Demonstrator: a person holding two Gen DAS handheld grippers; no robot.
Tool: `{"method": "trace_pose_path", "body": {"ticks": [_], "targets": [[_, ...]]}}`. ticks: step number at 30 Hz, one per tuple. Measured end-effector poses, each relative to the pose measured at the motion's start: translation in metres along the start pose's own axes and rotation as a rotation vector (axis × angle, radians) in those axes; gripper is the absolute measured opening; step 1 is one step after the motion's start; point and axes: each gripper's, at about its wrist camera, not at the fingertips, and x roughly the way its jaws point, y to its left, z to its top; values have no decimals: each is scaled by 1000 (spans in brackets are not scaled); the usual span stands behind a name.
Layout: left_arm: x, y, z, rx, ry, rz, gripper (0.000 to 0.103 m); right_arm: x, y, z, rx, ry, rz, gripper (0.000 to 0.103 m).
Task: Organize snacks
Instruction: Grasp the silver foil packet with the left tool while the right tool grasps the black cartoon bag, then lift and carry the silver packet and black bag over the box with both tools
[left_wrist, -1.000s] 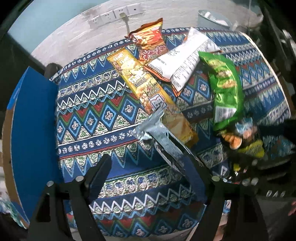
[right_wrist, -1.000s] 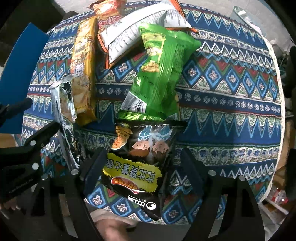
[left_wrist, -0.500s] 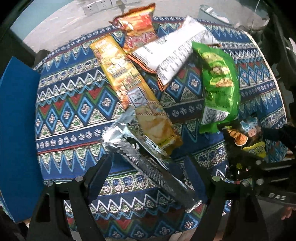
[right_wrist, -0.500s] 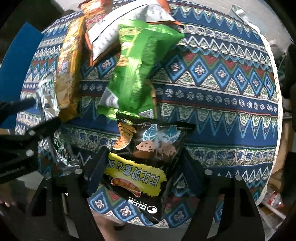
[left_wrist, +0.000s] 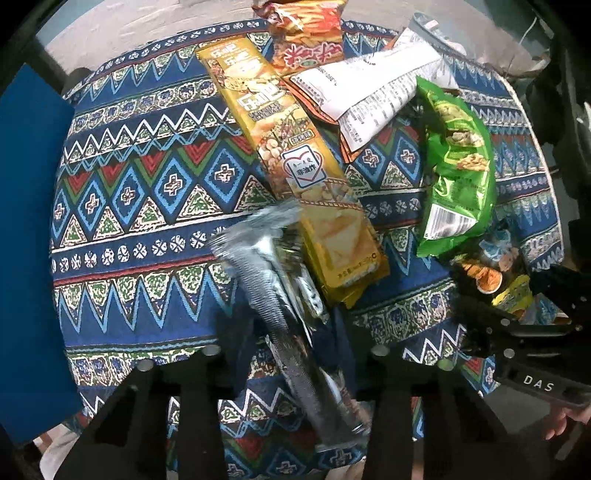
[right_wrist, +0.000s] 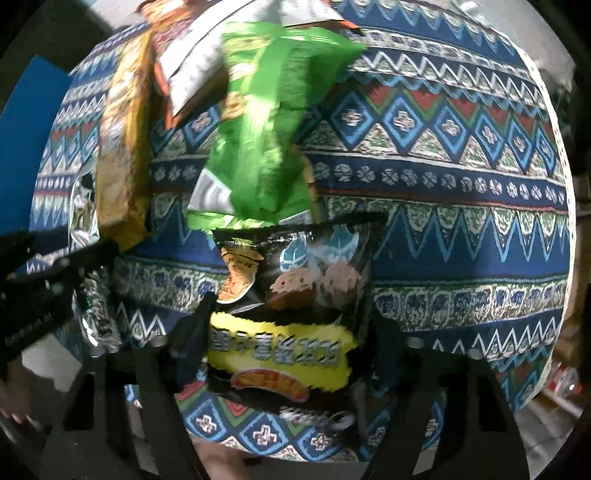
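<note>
My left gripper (left_wrist: 291, 354) is shut on a silver foil snack bag (left_wrist: 273, 280) that stands on edge between its fingers, over the near part of the patterned tablecloth (left_wrist: 140, 192). My right gripper (right_wrist: 284, 328) is shut on a black and yellow snack bag (right_wrist: 291, 314), seen in the left wrist view (left_wrist: 491, 269) at the right. A long golden snack pack (left_wrist: 295, 166), a green bag (left_wrist: 458, 166), a white-backed bag (left_wrist: 373, 92) and a red-orange bag (left_wrist: 306, 33) lie on the cloth beyond.
A blue box panel (left_wrist: 29, 240) stands at the table's left edge, also visible in the right wrist view (right_wrist: 26, 140). The round table's right edge (right_wrist: 561, 184) drops off to clutter on the floor. Bare cloth lies on the left (left_wrist: 129, 221) and the right (right_wrist: 443, 166).
Both grippers have moved forward over the table. The left jaws have closed in on the silver bag. The right gripper still holds the black bag.
</note>
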Motion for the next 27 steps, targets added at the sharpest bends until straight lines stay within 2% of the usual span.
{"method": "trace_pose_path", "body": {"ticks": [3, 11, 21, 27], "targets": [[-5, 4, -3, 33, -17, 8, 30, -1, 8, -2, -45, 6, 3, 60], [-23, 0, -21, 111, -57, 35, 29, -20, 22, 0, -113, -47, -9, 60], [-71, 18, -27, 148, -138, 78, 29, -54, 21, 19, -139, -121, -30, 60], [-90, 27, -19, 163, -195, 113, 29, -82, 55, 15, -154, -158, -29, 60]]}}
